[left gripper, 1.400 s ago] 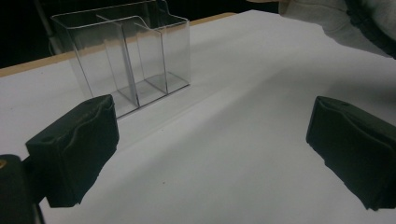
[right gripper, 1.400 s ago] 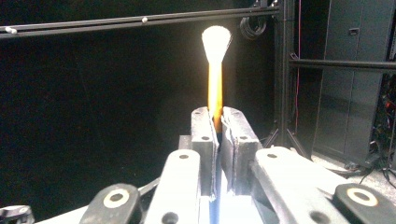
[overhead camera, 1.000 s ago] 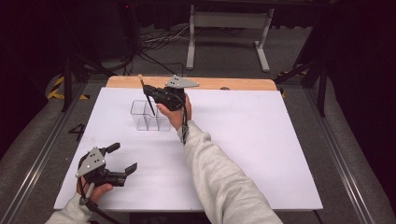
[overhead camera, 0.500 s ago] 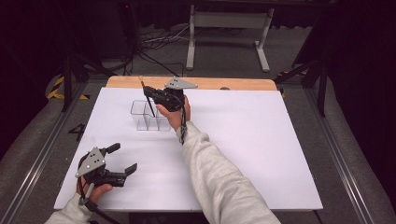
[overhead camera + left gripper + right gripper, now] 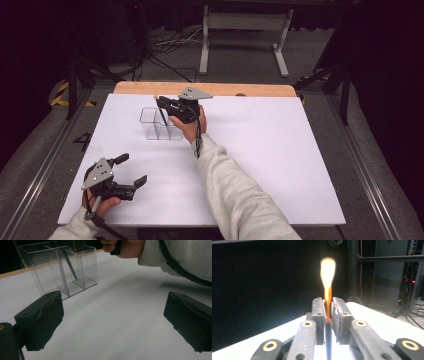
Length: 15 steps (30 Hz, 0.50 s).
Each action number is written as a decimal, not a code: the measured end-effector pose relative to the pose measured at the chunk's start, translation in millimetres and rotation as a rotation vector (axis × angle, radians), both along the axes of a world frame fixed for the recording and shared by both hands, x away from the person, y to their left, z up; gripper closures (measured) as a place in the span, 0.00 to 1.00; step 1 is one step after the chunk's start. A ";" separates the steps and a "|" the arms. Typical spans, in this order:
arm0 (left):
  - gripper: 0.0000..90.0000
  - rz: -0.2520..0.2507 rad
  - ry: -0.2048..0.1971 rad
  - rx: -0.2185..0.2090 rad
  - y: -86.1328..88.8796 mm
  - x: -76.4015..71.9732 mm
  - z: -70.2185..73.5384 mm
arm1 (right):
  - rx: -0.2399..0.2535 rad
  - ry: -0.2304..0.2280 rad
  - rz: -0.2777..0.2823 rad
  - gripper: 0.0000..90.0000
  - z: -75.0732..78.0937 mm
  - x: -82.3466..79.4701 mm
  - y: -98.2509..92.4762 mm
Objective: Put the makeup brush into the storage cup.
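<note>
Lowered slightly, right tongs (image 5: 162, 104) clamp a pencil (image 5: 328, 277), upright over the organizer (image 5: 150, 122) (left tongs (image 5: 131, 171) agape, empty).

Blurred orange upper end of the thin stick (image 5: 328, 272) in the right claw (image 5: 328, 311), identity unclear

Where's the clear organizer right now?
In the high view the clear organizer stands at the table's far left, near the wooden edge, just left of the right gripper, which holds a thin stick over it.
</note>
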<state>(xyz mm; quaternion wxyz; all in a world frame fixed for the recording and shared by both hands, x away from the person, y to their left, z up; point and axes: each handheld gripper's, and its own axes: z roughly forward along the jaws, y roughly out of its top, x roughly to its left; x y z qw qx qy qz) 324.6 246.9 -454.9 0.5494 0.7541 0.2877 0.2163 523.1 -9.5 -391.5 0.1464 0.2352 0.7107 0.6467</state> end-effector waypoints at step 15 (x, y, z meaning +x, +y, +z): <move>0.04 0.002 0.005 0.011 -3.2 -0.2 -0.4 | -0.020 -0.084 -0.058 0.75 25.9 -20.3 -43.4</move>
